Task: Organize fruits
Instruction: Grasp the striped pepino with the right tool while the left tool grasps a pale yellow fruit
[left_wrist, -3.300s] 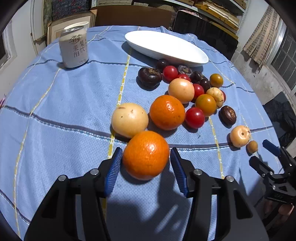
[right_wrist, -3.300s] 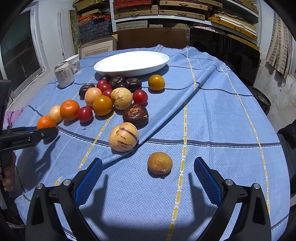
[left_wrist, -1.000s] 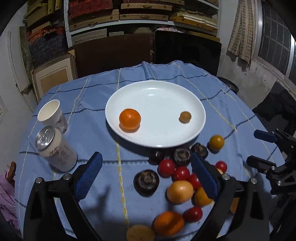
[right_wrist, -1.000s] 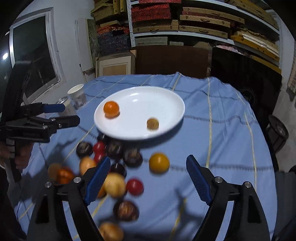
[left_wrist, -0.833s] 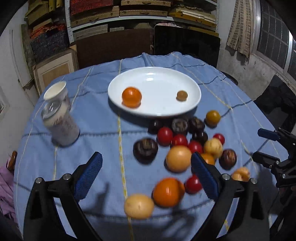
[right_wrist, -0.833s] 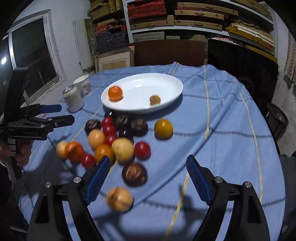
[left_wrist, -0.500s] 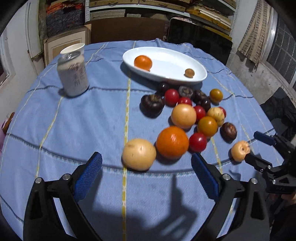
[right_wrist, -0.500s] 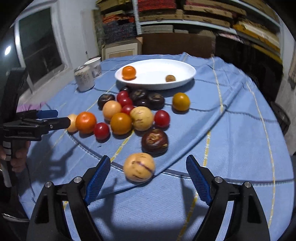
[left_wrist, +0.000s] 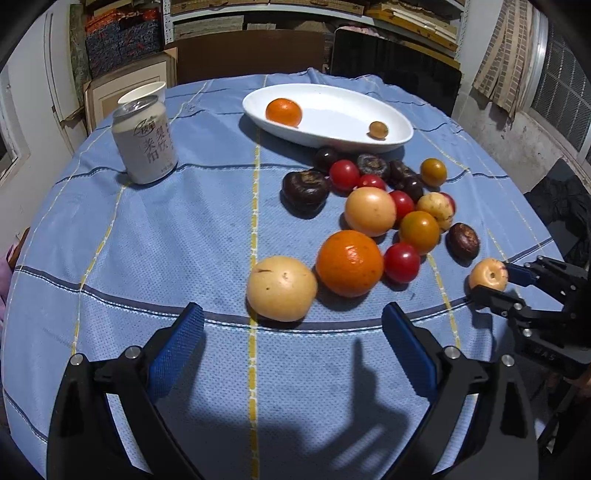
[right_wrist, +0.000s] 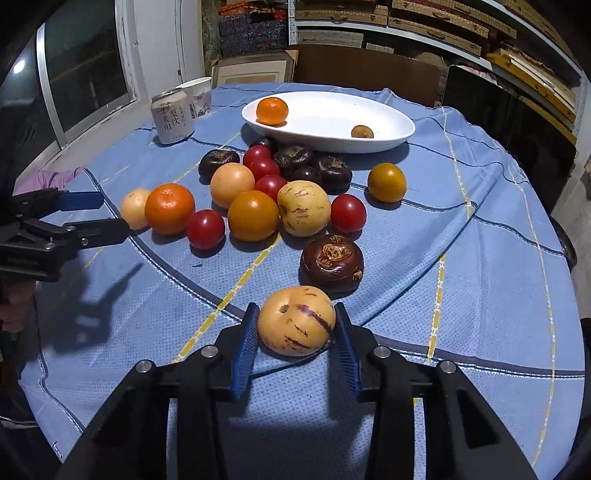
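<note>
Big round table under a blue checked cloth (right_wrist: 480, 258), white oval plate (right_wrist: 388, 142) at the far side with one orange and a little brown fruit already in. Loose pile of fruit just in front of it. Left gripper (left_wrist: 291, 354) gaping wide, nothing between the pads, pale yellow fruit (left_wrist: 281, 288) just ahead. Right gripper (right_wrist: 297, 356) just squeezed in on the striped yellow melon-ish fruit (right_wrist: 296, 320), pads pinching both sides at its widest part. Looks smooth, roundish, probably bruisable and keen to roll, so gentle grip across the middle.
</note>
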